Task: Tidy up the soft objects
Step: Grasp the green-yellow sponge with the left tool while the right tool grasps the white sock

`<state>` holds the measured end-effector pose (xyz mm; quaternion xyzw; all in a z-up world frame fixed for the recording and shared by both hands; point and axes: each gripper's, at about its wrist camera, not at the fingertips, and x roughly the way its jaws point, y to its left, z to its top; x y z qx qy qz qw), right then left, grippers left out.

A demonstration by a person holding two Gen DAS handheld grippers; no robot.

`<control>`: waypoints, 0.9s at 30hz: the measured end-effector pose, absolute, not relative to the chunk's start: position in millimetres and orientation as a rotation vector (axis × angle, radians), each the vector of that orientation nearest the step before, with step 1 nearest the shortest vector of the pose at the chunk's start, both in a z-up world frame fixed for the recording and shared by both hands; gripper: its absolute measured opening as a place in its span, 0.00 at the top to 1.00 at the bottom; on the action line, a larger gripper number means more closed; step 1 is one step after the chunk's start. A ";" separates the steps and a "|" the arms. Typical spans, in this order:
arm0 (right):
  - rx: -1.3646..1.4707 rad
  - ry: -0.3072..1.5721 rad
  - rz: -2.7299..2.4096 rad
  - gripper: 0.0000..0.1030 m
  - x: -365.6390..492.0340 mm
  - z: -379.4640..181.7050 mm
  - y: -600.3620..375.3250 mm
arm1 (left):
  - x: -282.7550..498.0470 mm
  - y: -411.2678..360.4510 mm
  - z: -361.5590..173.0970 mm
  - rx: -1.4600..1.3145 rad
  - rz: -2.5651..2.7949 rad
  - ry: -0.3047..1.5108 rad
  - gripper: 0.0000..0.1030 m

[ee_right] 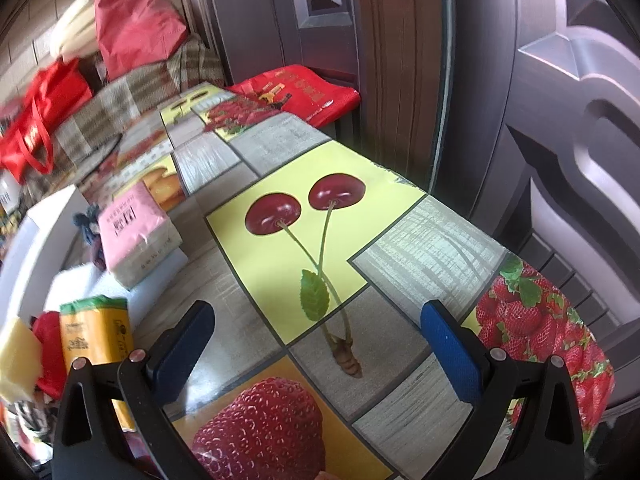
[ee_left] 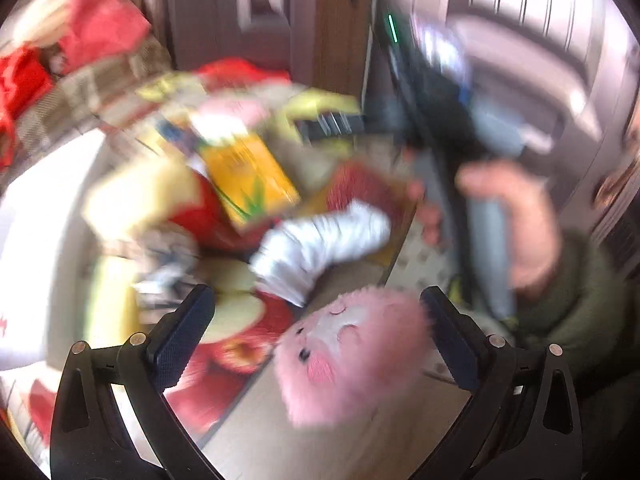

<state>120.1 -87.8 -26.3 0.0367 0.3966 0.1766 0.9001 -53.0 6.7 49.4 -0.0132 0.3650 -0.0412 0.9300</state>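
The left wrist view is motion-blurred. A fluffy pink plush toy (ee_left: pixel 352 352) lies on the table between the fingers of my left gripper (ee_left: pixel 316 332), which is open; its right finger is close to the plush. A white ribbed sock (ee_left: pixel 324 248) lies just beyond. An orange-yellow packet (ee_left: pixel 248 176) and a red soft item (ee_left: pixel 200 216) lie further back. My right gripper (ee_right: pixel 316 340) is open and empty over the fruit-print tablecloth (ee_right: pixel 280 248); it also shows in the left wrist view (ee_left: pixel 444 120), held by a hand.
In the right wrist view a pink packet (ee_right: pixel 132 224), an orange packet (ee_right: pixel 96 340), a yellow sponge (ee_right: pixel 18 364) and a white box (ee_right: pixel 36 240) line the table's left side. Red bags (ee_right: pixel 136 24) sit behind. A dark door (ee_right: pixel 560 120) stands right of the table edge.
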 end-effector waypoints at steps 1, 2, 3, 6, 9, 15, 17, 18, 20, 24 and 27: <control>0.101 0.814 0.367 0.00 119.8 -25.4 -91.1 | -64.1 15.2 61.2 -0.044 -0.070 0.702 0.00; 0.143 0.799 0.372 0.00 118.8 -23.9 -96.9 | -77.4 27.7 74.3 -0.071 -0.042 0.646 0.00; 0.165 0.789 0.380 0.00 118.1 -22.7 -99.8 | -89.9 41.5 85.7 -0.098 -0.013 0.591 0.00; 0.209 0.686 0.460 0.00 106.1 -8.3 -111.0 | -122.6 85.7 106.6 -0.151 0.079 0.439 0.00; 0.192 0.490 0.647 0.00 80.4 17.0 -119.8 | -131.4 119.7 108.0 -0.159 0.180 0.460 0.00; 0.037 0.461 0.903 0.00 45.6 34.0 -111.6 | -111.3 124.9 78.0 -0.100 0.202 0.626 0.00; -0.048 0.485 0.956 0.00 37.5 27.5 -103.5 | -102.6 119.7 67.2 -0.104 0.158 0.661 0.00; -0.102 0.492 0.985 0.00 32.3 24.3 -96.6 | -98.9 116.2 62.7 -0.095 0.139 0.672 0.01; -0.173 0.499 1.045 0.04 23.8 19.4 -87.2 | -89.4 110.6 54.3 -0.073 0.111 0.700 0.03; -0.276 0.545 1.139 0.12 14.4 6.4 -70.0 | -71.3 104.2 42.1 -0.046 0.101 0.763 0.14; -0.357 0.578 1.163 0.24 8.6 -5.7 -53.7 | -61.8 101.8 34.0 -0.017 0.108 0.805 0.23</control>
